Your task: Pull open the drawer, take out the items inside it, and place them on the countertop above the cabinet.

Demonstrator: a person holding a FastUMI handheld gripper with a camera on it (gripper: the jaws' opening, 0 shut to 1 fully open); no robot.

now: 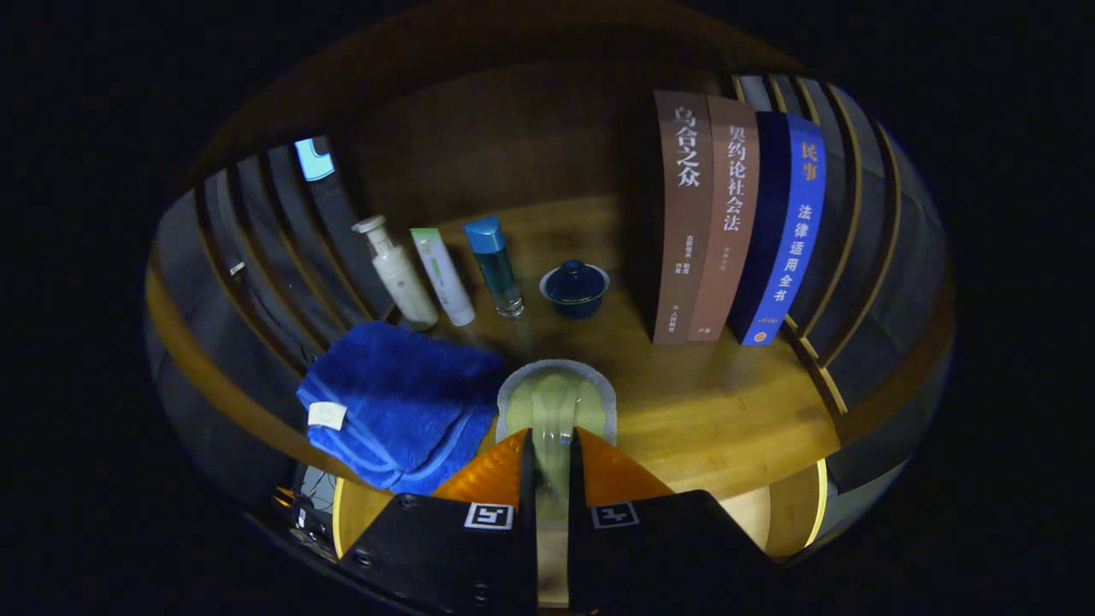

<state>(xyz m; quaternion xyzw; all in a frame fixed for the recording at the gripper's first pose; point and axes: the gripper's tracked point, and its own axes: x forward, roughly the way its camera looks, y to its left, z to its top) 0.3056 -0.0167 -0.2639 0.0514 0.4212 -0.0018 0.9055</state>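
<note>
Two orange fingers (492, 475) of the gripper (552, 466) are drawn close together, pinching a pale yellow-green flat packet with a grey-white rim (554, 402) that sticks out ahead of the tips; its far end reaches over the wooden countertop (719, 411), though I cannot tell whether it touches the wood. Just to the left of the packet lies a folded blue terry towel with a small white tag (398, 402), its edge just beside the left finger. Beyond the fingers, in a row along the back of the shelf, stand a white pump bottle (396, 274), a white tube with green print (442, 276) just beside it, and a clear blue bottle with a blue cap (496, 265). Near that bottle sits a small dark blue lidded bowl (574, 289). To the right of the bowl three upright books (736, 222) lean together: two brown spines and one blue-and-navy spine. Dark slatted side walls (265, 248) close the shelf on both sides
</note>
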